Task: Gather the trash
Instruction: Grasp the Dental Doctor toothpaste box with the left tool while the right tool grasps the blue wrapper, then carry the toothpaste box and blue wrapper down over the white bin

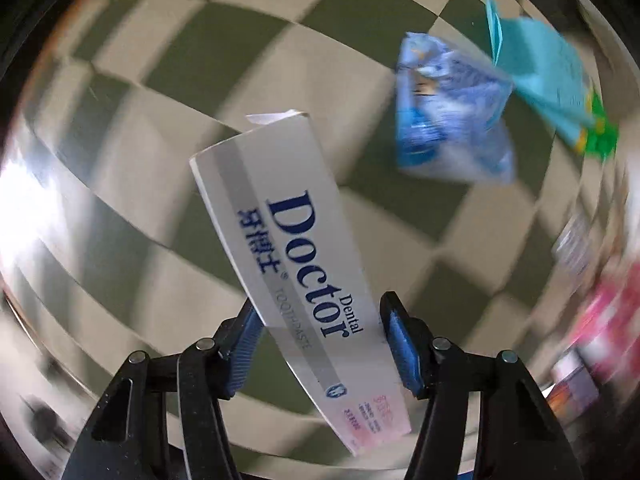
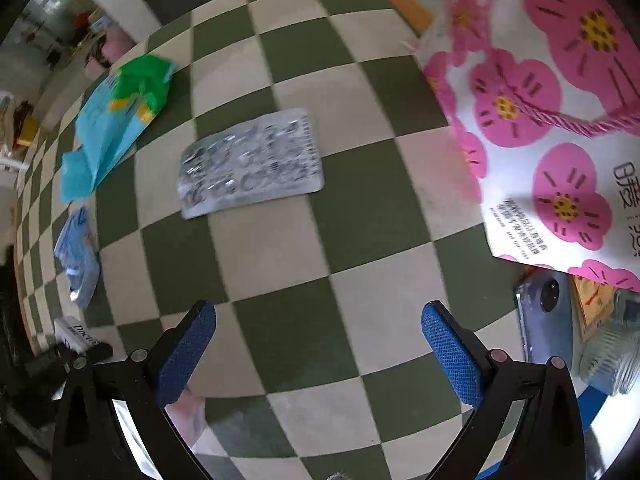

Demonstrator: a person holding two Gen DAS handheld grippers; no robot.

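My left gripper [image 1: 320, 308] points down over the green and cream checked cloth [image 1: 240, 60] and is shut on a white "Dental Doctor" toothpaste box [image 1: 292, 240], with a blue pad against each long side. Beyond it lie a blue plastic wrapper [image 1: 452, 120] and a teal and green packet [image 1: 540, 80]. My right gripper [image 2: 319, 308] hangs open over the cloth with nothing between its fingers. A silver blister pack [image 2: 250, 164] lies flat ahead of it. The teal packet [image 2: 116, 120], the blue wrapper [image 2: 78, 256] and the toothpaste box [image 2: 76, 334] show at the left of the right wrist view.
A white paper bag with pink flowers and a pink cord handle [image 2: 560, 120] stands at the right. Below it lie a dark phone-like device [image 2: 544, 312] and a ribbed glass jar [image 2: 612, 348]. The cloth's edge runs along the left.
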